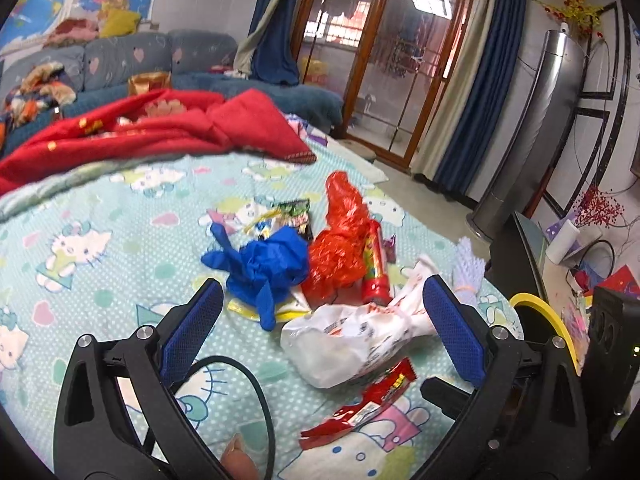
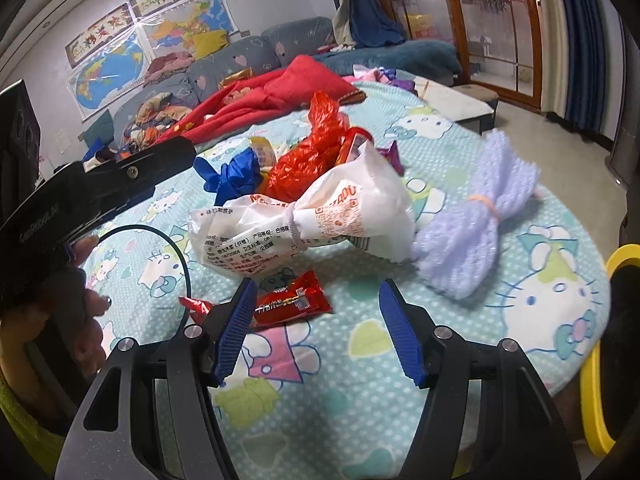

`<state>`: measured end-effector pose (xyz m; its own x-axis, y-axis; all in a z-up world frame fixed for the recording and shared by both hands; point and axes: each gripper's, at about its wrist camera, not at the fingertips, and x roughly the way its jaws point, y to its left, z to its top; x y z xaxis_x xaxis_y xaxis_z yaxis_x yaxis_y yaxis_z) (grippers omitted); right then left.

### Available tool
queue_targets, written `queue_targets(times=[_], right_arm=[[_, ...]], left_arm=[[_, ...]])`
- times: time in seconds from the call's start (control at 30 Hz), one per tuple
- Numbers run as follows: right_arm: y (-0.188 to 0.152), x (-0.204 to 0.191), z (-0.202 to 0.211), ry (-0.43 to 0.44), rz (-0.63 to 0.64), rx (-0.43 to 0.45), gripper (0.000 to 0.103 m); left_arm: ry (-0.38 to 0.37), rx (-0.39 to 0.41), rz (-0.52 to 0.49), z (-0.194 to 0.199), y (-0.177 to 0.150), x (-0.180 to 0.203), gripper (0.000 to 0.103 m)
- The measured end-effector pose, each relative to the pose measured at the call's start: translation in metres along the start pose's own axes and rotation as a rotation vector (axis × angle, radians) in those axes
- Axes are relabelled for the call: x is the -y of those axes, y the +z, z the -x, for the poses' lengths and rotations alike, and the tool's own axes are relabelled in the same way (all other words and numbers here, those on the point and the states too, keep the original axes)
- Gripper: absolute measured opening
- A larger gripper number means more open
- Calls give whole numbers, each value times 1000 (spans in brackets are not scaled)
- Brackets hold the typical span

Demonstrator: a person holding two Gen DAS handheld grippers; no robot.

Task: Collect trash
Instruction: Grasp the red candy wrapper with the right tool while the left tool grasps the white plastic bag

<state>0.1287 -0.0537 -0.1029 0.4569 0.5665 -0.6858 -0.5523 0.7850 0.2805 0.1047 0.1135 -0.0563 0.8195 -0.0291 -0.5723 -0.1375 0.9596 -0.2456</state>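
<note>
Left gripper (image 1: 322,304) stands with jaws apart and empty above the trash pile on the bed (image 1: 100,216). Left to right lie a blue glove (image 1: 264,268), an orange bag (image 1: 340,236), a red tube (image 1: 374,264) and a white bag (image 1: 352,340). Nearest lies a red wrapper (image 2: 290,300), just beyond the right gripper (image 2: 316,304), also apart and empty. Step in hand: approach. Next, the right gripper must descend and straddle the wrapper.

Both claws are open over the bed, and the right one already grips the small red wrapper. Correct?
Not quite. In the right wrist view the right claw is open and holds nothing; the red wrapper lies on the sheet by its left finger. The left claw is open too.
</note>
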Motion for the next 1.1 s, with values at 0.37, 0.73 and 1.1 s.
queue_targets(times=[0.37, 0.73, 1.1], right_arm=[[-10, -5, -36, 41, 20, -83, 32], [-20, 0, -27, 50, 47, -69, 18], [-21, 6, -14, 43, 57, -58, 14]], left_arm=[[-94, -110, 71, -24, -13, -16, 80], [-129, -177, 76, -35, -23, -12, 59], [-133, -178, 69, -29, -22, -14, 33]])
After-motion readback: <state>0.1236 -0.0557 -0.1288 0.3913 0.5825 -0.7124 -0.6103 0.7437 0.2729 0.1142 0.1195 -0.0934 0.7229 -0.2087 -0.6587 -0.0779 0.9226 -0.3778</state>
